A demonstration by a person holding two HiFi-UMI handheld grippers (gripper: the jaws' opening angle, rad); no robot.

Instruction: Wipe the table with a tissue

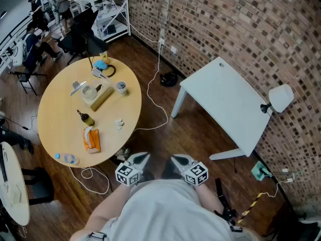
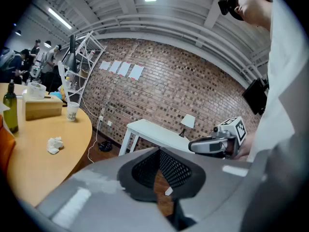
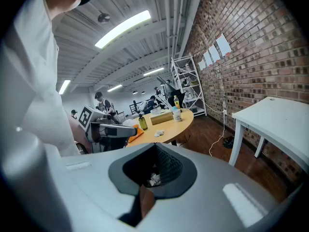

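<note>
Left claw [image 1: 144,157] and right claw [image 1: 175,159] both closed, seemingly empty, tucked against torso, well short of round bench [image 1: 60,114]; approach likely not begun. Crumpled tissue [image 1: 119,123] lies near bench rim.

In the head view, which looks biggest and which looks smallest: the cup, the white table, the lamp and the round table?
Largest to smallest:
1. round table
2. white table, not far behind
3. lamp
4. cup
</note>
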